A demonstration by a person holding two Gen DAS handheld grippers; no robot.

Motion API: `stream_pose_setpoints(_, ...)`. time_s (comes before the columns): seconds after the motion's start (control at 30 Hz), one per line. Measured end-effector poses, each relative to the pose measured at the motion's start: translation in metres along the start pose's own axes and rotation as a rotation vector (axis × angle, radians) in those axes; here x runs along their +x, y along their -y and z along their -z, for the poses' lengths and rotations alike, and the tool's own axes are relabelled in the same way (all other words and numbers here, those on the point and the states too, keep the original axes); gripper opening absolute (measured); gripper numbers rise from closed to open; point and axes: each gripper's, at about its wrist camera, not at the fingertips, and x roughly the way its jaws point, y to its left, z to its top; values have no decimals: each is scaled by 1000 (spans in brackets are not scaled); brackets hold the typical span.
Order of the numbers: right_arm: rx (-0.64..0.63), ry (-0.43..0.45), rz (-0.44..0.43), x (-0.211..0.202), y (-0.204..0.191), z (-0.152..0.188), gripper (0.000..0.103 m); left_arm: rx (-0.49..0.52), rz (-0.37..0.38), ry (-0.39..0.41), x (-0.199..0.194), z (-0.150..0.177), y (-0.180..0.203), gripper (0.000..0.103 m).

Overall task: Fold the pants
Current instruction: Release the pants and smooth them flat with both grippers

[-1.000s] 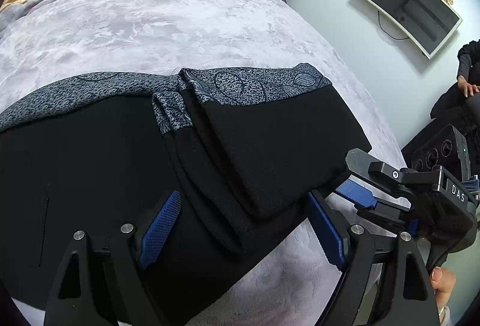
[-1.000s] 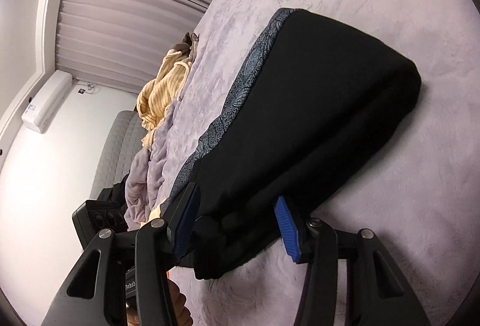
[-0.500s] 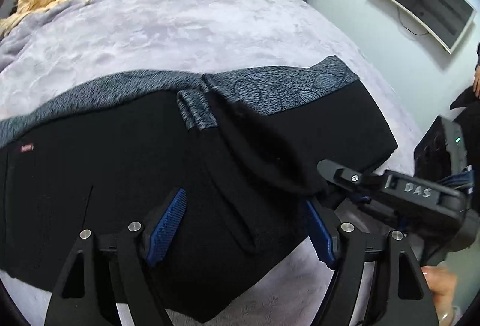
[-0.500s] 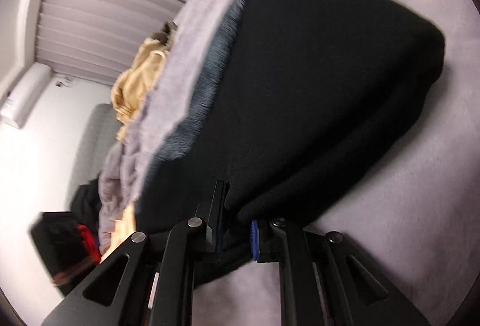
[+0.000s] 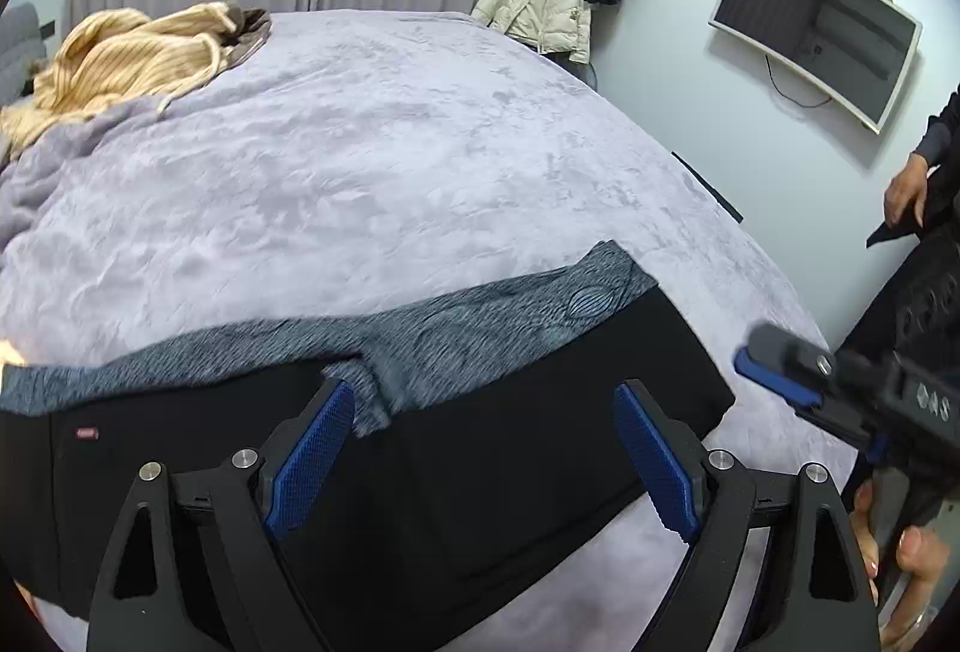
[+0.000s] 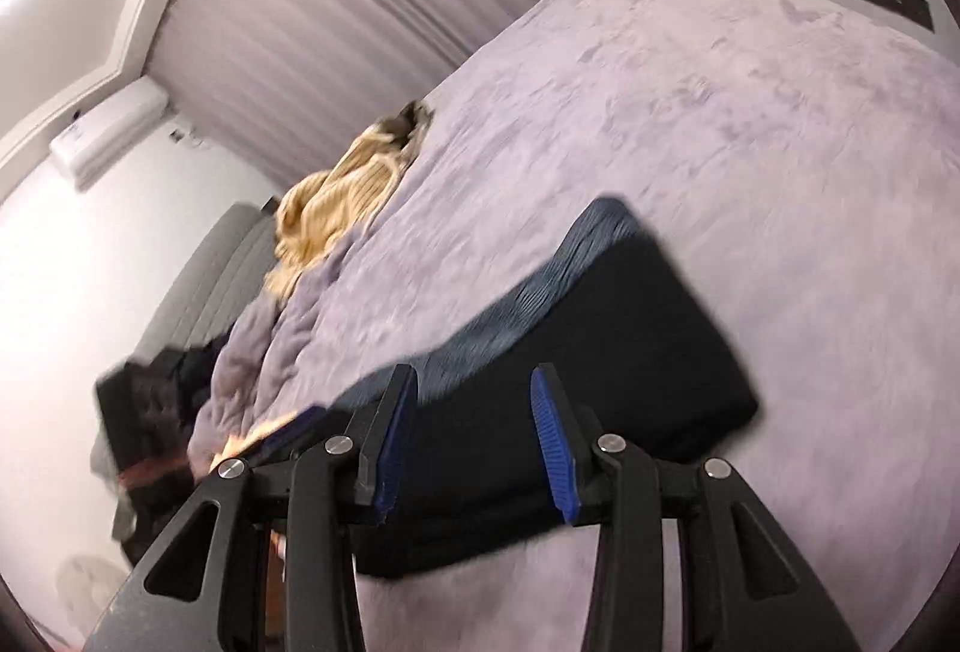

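Both the left gripper [image 5: 480, 463] and right gripper [image 6: 474, 445] hover with jaws opening, empty, over the pants [image 5: 492, 448] at lower frame; risk: a pad snags the loose fold and undoes it.

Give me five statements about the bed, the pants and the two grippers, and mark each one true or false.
1. The black pants lie on a lilac blanket. True.
2. The left gripper is clamped on the pants. False: its fingers stand apart above the cloth, opening, with nothing pinched.
3. A yellow ribbed garment lies at the far end of the bed. True.
4. The screen on the wall shows a bright picture. False: it is dark.
5. The right gripper holds a fold of the pants. False: its fingers are apart and opening, with no cloth between them.
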Motion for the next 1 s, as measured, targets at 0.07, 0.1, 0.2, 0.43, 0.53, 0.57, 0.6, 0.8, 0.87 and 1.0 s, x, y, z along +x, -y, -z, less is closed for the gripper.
stream_pose_setpoints(0.07,53,7,-28,5,7,-12,44,-7,15,20,-3,-7,10,89)
stream_pose_setpoints(0.1,78,9,-45,9,11,-18,44,-14,31,36,-5,-10,11,89)
stream_pose_setpoints(0.2,110,4,-58,31,19,-32,44,5,25,21,5,-16,24,89)
stream_pose_setpoints(0.43,119,-98,83,87,45,-3,40,40,-77,-186,76,35,5,89)
stream_pose_setpoints(0.53,-19,-124,138,86,25,11,41,82,-58,-146,63,46,2,89)
stream_pose_setpoints(0.57,-46,-132,156,85,18,15,42,93,-75,-146,58,47,2,89)
stream_pose_setpoints(0.6,-63,-142,173,85,13,17,42,94,-83,-145,51,48,0,89)
stream_pose_setpoints(0.8,-70,-150,141,61,-20,44,54,30,-76,-90,-3,63,-36,89)
stream_pose_setpoints(0.87,-95,-150,151,55,-34,54,56,1,-101,-74,-21,69,-51,89)
stream_pose_setpoints(1.0,-155,-171,177,46,-60,72,69,-78,-131,-34,-57,80,-82,102)
